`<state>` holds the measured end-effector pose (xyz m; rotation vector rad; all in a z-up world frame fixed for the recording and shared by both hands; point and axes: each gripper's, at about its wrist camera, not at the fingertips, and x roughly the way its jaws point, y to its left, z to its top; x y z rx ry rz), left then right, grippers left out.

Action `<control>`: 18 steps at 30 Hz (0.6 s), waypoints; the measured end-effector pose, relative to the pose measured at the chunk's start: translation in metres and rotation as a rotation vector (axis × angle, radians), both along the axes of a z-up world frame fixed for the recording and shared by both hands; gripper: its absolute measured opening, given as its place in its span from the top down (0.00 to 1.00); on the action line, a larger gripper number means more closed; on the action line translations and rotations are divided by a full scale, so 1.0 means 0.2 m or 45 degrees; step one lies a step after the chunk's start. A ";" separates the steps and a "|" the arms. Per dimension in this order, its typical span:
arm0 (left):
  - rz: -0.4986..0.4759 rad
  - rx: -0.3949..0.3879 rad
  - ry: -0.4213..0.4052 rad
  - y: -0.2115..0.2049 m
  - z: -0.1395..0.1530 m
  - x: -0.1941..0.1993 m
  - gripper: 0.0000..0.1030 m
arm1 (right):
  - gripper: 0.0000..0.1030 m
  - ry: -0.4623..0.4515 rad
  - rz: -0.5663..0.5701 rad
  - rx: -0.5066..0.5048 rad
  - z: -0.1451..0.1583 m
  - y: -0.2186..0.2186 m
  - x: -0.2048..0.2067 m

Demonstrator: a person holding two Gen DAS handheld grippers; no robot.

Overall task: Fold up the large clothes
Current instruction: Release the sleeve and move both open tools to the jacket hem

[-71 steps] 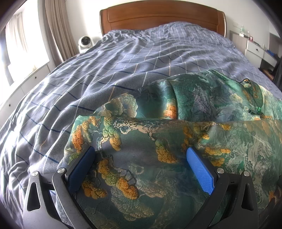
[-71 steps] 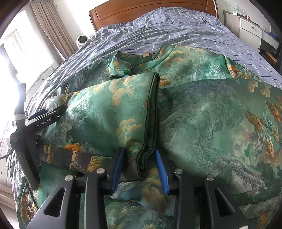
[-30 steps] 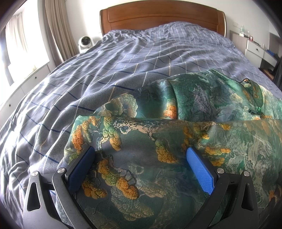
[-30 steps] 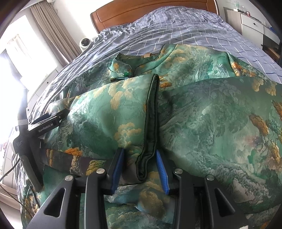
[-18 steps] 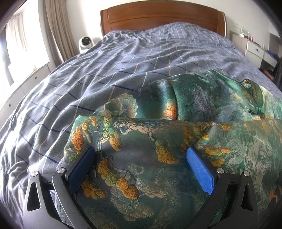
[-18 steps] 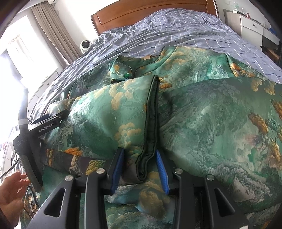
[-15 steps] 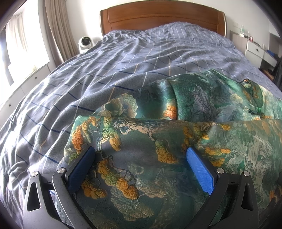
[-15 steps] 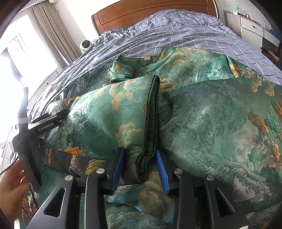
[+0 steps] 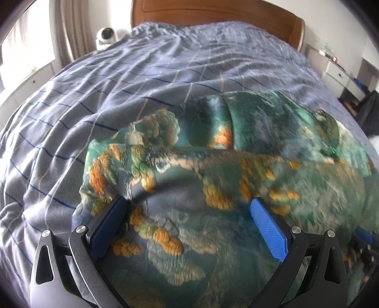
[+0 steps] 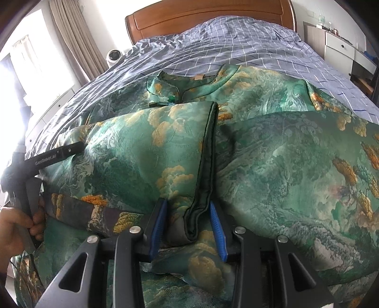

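Left wrist view: your left gripper [image 9: 189, 210] has its jaws spread wide, pads resting on the green patterned dress [image 9: 213, 189] with nothing pinched between them; frame is blurred, so the exact cloth contact is unclear. The dress lies folded across the near part of the bed [image 9: 165, 71], on the checked blue cover, headboard [image 9: 213, 14] well beyond. Right wrist view: your right gripper [image 10: 188, 227] is partly closed around the dark piped hem edge [image 10: 203, 170] of the folded-over panel; the pads flank that edge, but I can't tell whether they actually press on it. Collar [image 10: 165, 87] sits at the far side, panel folded up toward it. Your hand [image 10: 16, 227] holds the left gripper's handle at the left edge of that view. My read: fold is mid-way, you're about to regrip. Pinch all layers at the left corner before lifting, confirm the right side really bites the hem, then move both corners together and level. Slippery-looking fabric, so keep tension even or the layers may slide apart.
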<state>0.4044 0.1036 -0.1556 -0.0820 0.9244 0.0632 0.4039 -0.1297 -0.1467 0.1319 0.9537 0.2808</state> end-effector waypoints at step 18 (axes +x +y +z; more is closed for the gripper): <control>-0.109 0.111 -0.389 0.15 0.83 -1.15 0.00 | 0.39 -0.354 -0.129 -0.179 0.70 -0.57 -0.80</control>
